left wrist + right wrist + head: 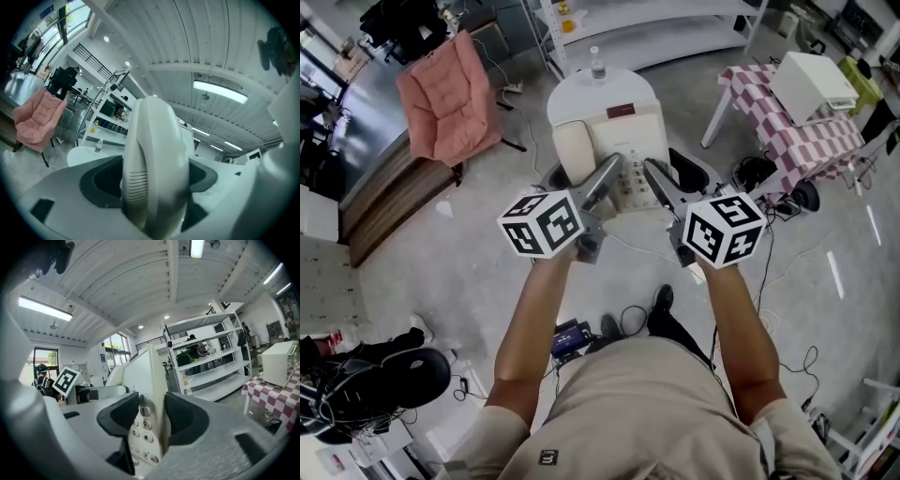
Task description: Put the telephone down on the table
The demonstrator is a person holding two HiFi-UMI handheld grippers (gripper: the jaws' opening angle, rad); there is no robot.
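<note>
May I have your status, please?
Left gripper shut on handset. Right gripper shut on base. Telephone over table, not down. Bottle at far edge.

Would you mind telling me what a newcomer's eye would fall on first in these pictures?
The cream telephone stands out first, held at the centre of the head view over the round white table: the left tool is clamped on its handset and the right tool on its keypad edge. Next come the pink chair at upper left and the checked tablecloth at right.
</note>
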